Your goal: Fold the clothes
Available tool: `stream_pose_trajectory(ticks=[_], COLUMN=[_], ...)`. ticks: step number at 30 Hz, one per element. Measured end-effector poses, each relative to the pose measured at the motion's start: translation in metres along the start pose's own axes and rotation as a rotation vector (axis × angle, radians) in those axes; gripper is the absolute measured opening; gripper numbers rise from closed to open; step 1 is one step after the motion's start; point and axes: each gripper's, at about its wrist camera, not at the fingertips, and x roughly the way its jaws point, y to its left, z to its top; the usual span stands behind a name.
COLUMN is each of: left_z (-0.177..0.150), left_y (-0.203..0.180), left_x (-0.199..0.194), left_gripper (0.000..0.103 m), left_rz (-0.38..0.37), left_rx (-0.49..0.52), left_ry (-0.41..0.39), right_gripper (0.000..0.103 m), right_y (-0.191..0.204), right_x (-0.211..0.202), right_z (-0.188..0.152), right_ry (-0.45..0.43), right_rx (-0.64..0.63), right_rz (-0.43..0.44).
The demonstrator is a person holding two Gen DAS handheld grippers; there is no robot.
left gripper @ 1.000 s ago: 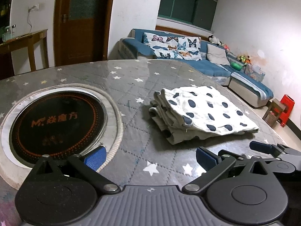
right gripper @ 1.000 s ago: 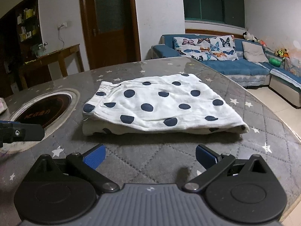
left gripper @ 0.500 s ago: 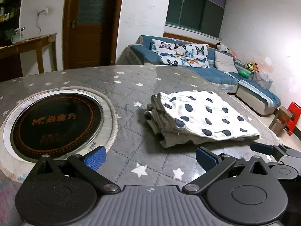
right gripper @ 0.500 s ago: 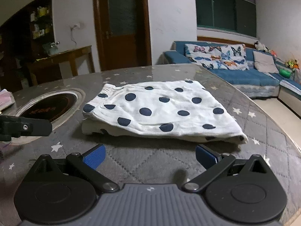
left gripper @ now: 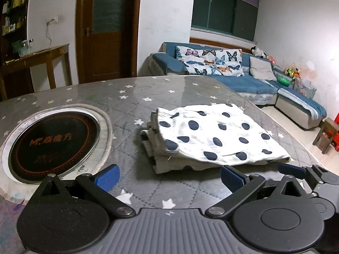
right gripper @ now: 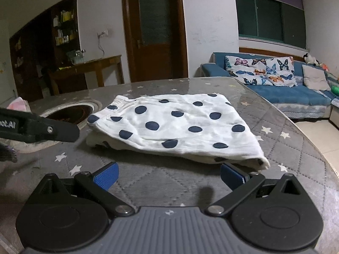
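While both grippers hover just short of it, the round table, covered in grey quilted cloth with small stars, carries everything told below. Sunk into the table well to the left of the folded garment is a black induction hob ringed in pale trim.

That garment, white with dark blue dots, lies flat as a tidy stack of several layers, roughly rectangular. Its long axis runs from the hob side toward the table's right rim. The gathered waistband end points at the hob, with the layered edges showing there; the opposite end tapers to a rounded folded corner toward the right rim. Its top surface is smooth with slight wrinkles.

On the near side of the garment, the left gripper has its blue-padded fingers spread wide, with nothing between them. Equally near the garment's front edge, the right gripper also stands wide apart and empty, its right pad just beside the folded corner.
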Motion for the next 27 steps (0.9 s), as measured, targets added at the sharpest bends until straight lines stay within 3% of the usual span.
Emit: stream_pose_trajectory(ticks=[12,21,27], left_z=[0.001,0.002,0.002], left_y=[-0.021,-0.022,-0.025], left_x=[0.021,0.02,0.022], left_gripper=[0.103,0.103,0.103], left_rz=[0.06,0.109,0.098], left_rx=[-0.012,-0.007,0.005], left_ry=[0.05,0.054,0.052], right_gripper=[0.103,0.103,0.103], right_y=[-0.022,-0.02,-0.023], right_x=[0.011,0.015,0.012], right_z=[0.006,0.003,0.001], right_ry=[0.048,0.068,0.054], right_rx=[0.045,0.045,0.068], right_rz=[0.065,0.062,0.041])
